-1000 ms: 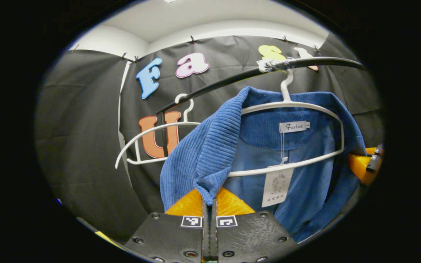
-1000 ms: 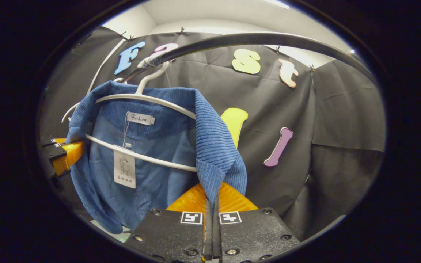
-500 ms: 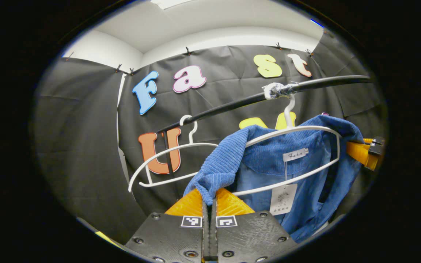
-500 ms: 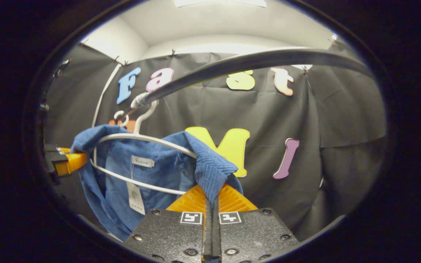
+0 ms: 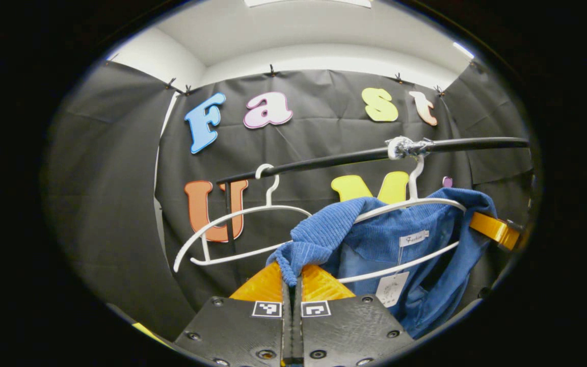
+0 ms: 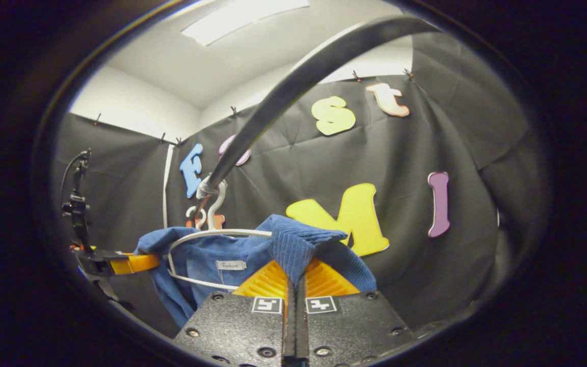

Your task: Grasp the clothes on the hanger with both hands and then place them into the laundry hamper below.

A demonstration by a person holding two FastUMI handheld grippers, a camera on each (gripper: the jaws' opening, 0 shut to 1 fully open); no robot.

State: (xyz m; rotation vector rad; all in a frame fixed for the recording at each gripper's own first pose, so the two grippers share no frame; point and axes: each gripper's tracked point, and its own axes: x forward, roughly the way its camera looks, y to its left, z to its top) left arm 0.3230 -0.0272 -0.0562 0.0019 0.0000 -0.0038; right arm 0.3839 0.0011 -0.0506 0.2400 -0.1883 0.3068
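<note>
Both grippers, left gripper (image 5: 292,285) and right gripper (image 6: 296,280), are pinching the blue shirt (image 5: 400,239) closed; the collar is risking snagging the white hanger (image 5: 416,204).

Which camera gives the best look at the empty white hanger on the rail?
The left gripper view: the empty white hanger hangs whole on the rail, beside the blue garment. In the right gripper view just its hook peeks out behind the garment's hanger.
</note>
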